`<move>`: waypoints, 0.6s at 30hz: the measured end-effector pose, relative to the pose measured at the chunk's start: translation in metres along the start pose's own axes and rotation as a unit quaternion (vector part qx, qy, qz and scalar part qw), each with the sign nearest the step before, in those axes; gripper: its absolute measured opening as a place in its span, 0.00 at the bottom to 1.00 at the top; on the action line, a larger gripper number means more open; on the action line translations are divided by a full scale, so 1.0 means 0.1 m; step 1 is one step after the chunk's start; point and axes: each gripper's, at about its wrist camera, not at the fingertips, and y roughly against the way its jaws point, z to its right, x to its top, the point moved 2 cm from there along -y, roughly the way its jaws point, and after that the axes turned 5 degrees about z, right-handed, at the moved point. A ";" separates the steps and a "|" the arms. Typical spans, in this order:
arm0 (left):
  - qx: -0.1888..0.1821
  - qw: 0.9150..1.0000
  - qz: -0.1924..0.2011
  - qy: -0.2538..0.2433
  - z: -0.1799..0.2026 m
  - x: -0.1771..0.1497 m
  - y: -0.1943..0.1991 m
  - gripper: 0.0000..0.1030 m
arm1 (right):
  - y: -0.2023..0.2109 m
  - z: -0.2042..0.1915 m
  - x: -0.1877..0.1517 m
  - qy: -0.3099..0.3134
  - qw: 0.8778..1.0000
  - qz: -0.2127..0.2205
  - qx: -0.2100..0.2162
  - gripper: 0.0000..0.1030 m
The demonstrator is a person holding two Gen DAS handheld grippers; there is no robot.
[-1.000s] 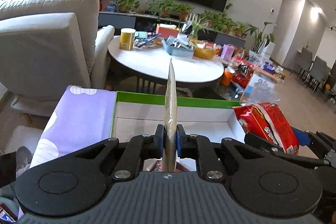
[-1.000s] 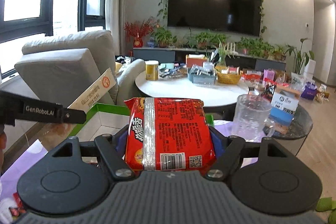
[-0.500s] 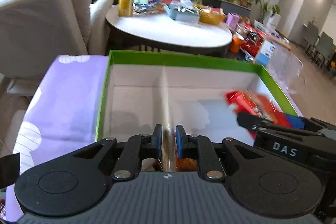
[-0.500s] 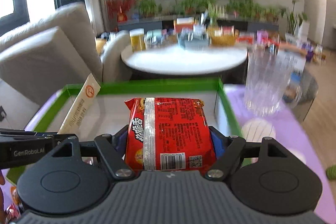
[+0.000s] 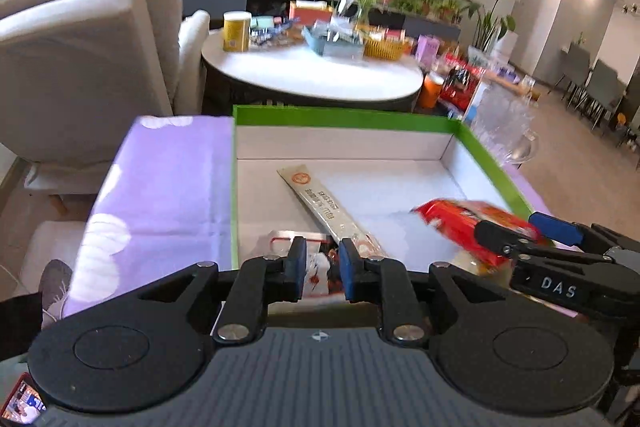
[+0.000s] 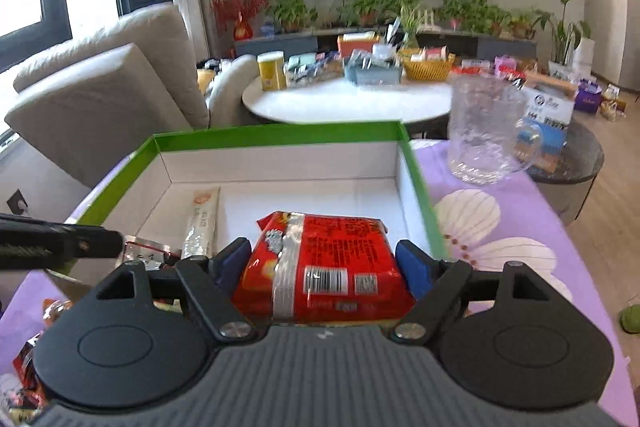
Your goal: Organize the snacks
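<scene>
Purple floral cloth [image 6: 500, 227] covers table. On it, green-rimmed box [image 5: 344, 117], white inside. Clear mug [image 6: 484, 135] just beside box's right rim. Red noodle pack [image 6: 324, 263] in box's right half, near front, between right gripper [image 6: 324, 259] fingers; blue pads look slightly off its sides, so whether it's gripped: cannot tell. Long tan sachet [image 5: 328, 207] lies flat on box floor, left-centre, angled. Left gripper [image 5: 322, 267] jaws parted a little, nothing held; sachet's near end just beside its right finger. Red-white packet [image 5: 316, 267] under left gripper at box front.
</scene>
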 end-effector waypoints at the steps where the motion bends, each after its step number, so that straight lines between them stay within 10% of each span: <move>1: -0.001 1.000 0.005 0.001 -0.04 -0.03 0.11 0.18 | 0.03 0.01 0.01 -0.001 1.000 0.006 0.004 0.57; 18: 0.024 0.995 -0.061 0.077 -0.58 -1.01 0.66 0.20 | 0.69 -0.20 -0.39 0.070 0.996 -0.003 0.053 0.57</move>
